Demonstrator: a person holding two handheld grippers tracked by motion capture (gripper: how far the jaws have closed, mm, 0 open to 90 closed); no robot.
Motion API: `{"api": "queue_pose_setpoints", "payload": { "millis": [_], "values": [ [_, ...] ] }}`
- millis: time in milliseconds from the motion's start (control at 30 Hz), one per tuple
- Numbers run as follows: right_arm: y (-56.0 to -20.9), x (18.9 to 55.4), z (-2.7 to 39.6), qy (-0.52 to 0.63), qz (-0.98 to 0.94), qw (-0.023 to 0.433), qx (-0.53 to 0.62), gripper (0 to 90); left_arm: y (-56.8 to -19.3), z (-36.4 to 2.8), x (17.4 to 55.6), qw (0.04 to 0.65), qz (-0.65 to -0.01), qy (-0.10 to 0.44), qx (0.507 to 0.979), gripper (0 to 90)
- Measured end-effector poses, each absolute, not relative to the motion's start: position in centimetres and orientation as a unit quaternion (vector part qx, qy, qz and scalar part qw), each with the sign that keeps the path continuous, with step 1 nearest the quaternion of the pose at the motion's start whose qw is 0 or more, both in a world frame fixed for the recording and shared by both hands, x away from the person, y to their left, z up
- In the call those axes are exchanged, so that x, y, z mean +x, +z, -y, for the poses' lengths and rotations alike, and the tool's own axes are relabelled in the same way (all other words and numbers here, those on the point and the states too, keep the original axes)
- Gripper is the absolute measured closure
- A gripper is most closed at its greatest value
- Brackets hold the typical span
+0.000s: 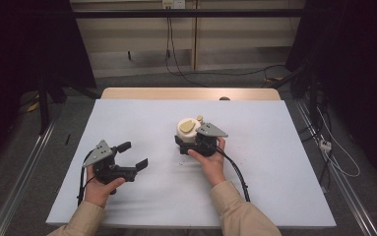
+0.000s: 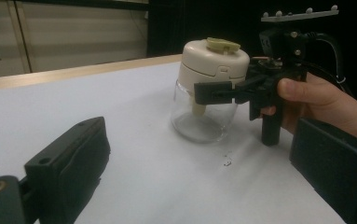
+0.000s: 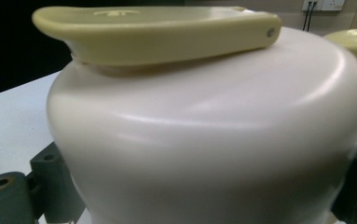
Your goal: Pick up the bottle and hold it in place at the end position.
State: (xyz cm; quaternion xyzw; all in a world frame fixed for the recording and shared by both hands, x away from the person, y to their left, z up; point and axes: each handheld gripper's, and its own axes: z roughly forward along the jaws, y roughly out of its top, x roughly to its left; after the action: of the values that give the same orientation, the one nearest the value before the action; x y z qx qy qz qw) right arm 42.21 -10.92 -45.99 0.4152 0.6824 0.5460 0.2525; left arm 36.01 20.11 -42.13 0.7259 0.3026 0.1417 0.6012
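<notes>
Right claw (image 1: 192, 141), held level at the desk's (image 1: 127, 118) centre, clamps the jar (image 2: 209, 88); left claw (image 1: 134, 155), at 8 o'clock, points toward 3 o'clock, jaws apart

A white tabletop (image 1: 141, 118) stands on grey floor (image 1: 68, 123); beige wall (image 1: 127, 44) behind, cables (image 1: 176, 64) trailing, dark curtains (image 1: 23, 44) flanking.

Jar (image 1: 190, 132) stands on the table (image 1: 274, 147) at frame centre; right gripper (image 1: 192, 143) around it; left gripper (image 1: 133, 154) lower left, apart.
</notes>
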Motion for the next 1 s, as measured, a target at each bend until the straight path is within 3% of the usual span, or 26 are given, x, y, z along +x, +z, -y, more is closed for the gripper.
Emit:
{"api": "queue_pose_setpoints", "payload": {
  "millis": [1000],
  "values": [
    [-46.0, 42.2, 10.9, 0.545, -0.683, 0.252, 0.416, 6.5, -40.8, -15.8, 37.6, 0.596, -0.291, 0.112, 0.740, 15.1]
  ]
}}
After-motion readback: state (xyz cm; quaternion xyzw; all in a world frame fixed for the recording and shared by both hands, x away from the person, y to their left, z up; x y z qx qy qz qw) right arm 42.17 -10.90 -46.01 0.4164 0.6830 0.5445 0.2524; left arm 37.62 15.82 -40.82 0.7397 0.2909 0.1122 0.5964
